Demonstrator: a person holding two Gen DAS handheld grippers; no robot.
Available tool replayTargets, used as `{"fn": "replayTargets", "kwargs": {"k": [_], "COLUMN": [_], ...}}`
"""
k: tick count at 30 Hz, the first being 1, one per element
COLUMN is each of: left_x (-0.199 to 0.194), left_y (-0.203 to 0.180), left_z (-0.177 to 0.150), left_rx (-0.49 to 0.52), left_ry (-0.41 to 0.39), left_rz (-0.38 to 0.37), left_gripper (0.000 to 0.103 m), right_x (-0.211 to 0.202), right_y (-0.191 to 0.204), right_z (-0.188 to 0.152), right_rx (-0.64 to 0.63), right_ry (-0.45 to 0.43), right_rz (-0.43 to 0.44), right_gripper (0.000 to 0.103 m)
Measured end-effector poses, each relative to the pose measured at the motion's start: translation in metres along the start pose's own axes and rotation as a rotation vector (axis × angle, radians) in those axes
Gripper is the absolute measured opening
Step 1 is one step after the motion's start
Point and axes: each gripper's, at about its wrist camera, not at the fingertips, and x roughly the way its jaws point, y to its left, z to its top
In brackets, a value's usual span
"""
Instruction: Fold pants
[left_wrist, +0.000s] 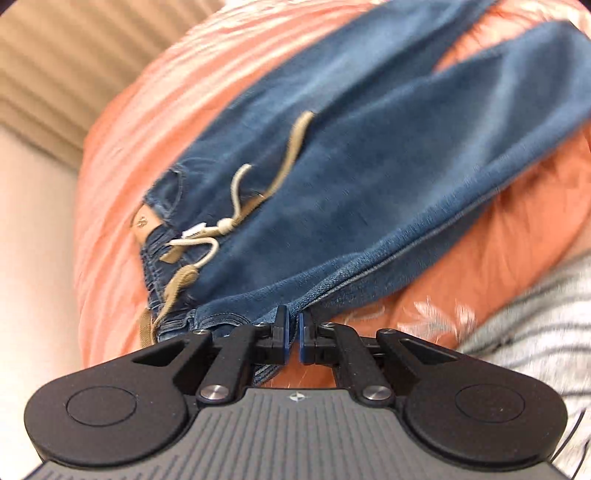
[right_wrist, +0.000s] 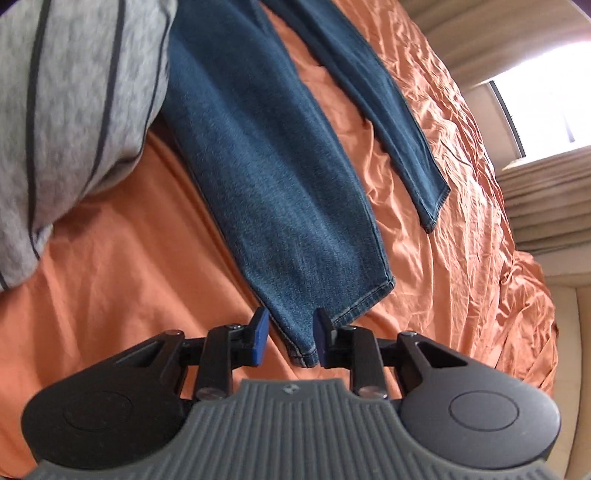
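Blue denim drawstring pants (left_wrist: 369, 177) lie on the orange bedsheet (right_wrist: 110, 229); your left gripper (left_wrist: 294, 338) pinches their waistband edge, your right gripper (right_wrist: 290, 341) straddles a leg hem, pads apart.

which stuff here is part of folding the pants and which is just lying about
Part of the job:
- jeans
- left gripper, shut on the jeans' waist edge
- right gripper, jaws astride a leg hem, not yet pressing

Just lying about:
- orange sheet, the surface under the jeans
- striped grey fabric
- curtain
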Motion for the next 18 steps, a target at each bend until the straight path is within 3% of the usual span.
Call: {"fn": "replayTargets", "kwargs": {"k": [6,9,10,12,14,18], "left_x": [0.007,0.004,0.004,0.003,0.001,-0.013], "left_y": [0.005,0.002,0.002,0.001,0.003,0.01], "left_z": [0.012,0.013,0.013,0.011,0.008,0.003], "left_rx": [-0.061,-0.089,-0.098,-0.121,-0.153,-0.21], "left_ry": [0.002,0.005,0.005,0.002,-0.008,-0.085], "left_rz": [0.018,0.025,0.027,0.031,0.03,0.059], "left_gripper": [0.005,0.005,0.005,0.005,0.005,0.005], "right_x": [0.031,0.037,0.036,0.031,0.022,-0.012], "right_y": [0.019,0.026,0.026,0.027,0.023,-0.022], "right_z": [-0.008,-0.009,-0.008,-0.007,-0.006,0.006], "right_rx": [-0.16,-0.175,-0.166,-0.145,-0.121,0.085], "right_ry": [0.033,0.015,0.006,-0.004,-0.004,-0.048], "right_rz": [-0.018,-0.052,-0.065,-0.098,-0.146,-0.258], "right_gripper": [0.014,0.013,0.012,0.0,0.0,0.0]}}
